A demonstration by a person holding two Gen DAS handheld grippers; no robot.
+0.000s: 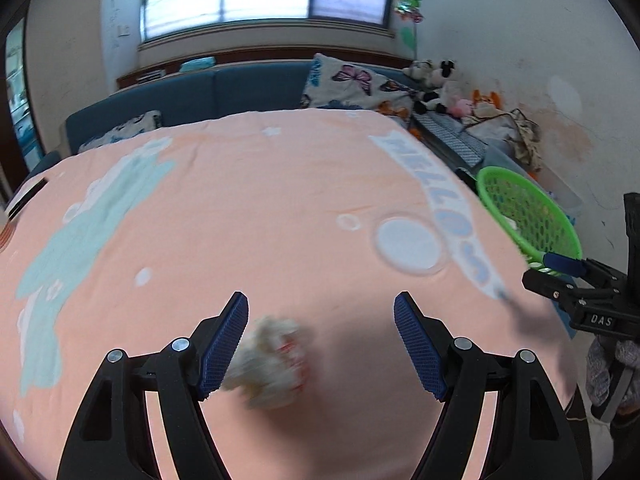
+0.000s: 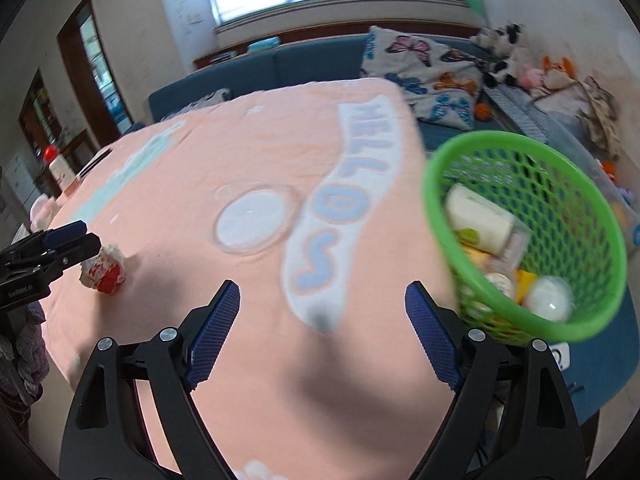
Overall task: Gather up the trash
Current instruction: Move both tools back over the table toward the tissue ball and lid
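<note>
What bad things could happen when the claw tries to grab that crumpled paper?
1. The crumpled paper sits close to one finger of the open left gripper, off centre, so closing might nudge it away instead of pinching it.
2. The green basket looks tilted past the table edge with trash inside; the right gripper is open, so things might spill.
</note>
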